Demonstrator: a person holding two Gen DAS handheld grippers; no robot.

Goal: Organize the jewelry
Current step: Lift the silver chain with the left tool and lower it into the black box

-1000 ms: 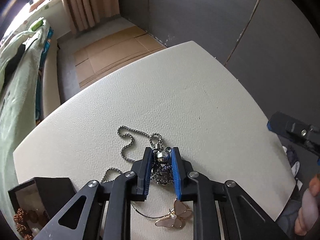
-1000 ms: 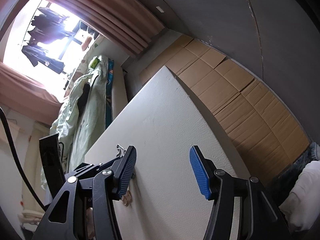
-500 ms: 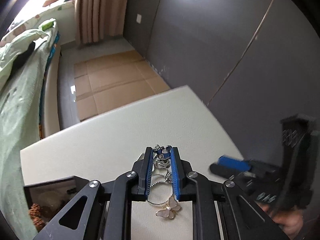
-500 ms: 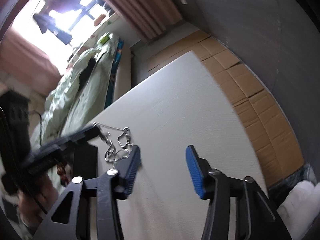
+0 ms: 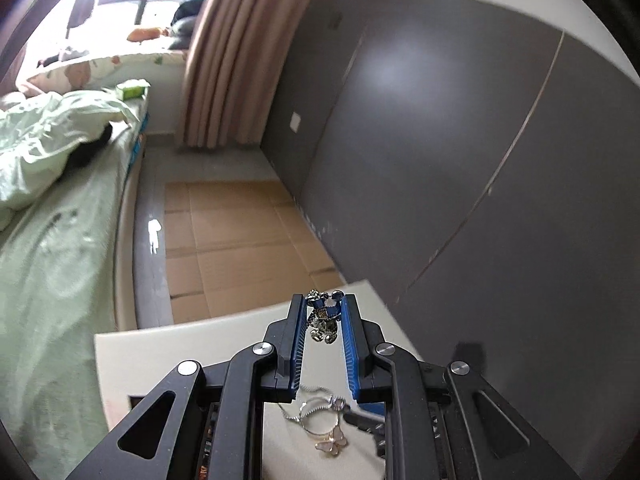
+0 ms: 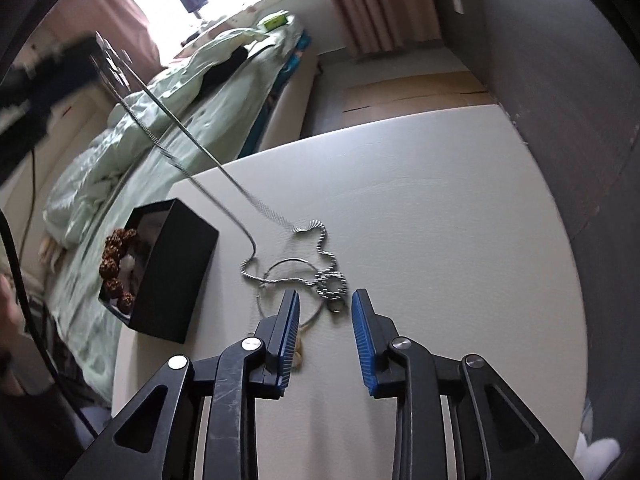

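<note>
The left gripper (image 5: 323, 322) is up in the air, high over the white table (image 6: 440, 200). Its two blue fingers (image 5: 298, 332) squeeze a small silver pendant (image 5: 323, 326) between them. From the pendant, a silver chain (image 6: 208, 164) runs down in two tight lines to the table. The low end of the chain lies in loose curls and a little coil on the table top (image 6: 330, 284).

Under those curls rests a thin ring-shaped hoop (image 6: 288, 276), and a pale butterfly charm (image 5: 332, 442) lies beside it — the chain and the hoop cross each other, but I cannot tell if they are tangled.

The right gripper (image 6: 325, 316) sits low, just behind the coil. Its blue fingers (image 6: 362, 320) are spread apart and hold nothing.

A black box (image 6: 176, 276) stands open on the table — near the chain, on the left. Brown bumpy beads (image 6: 116, 258) are inside it.
</note>
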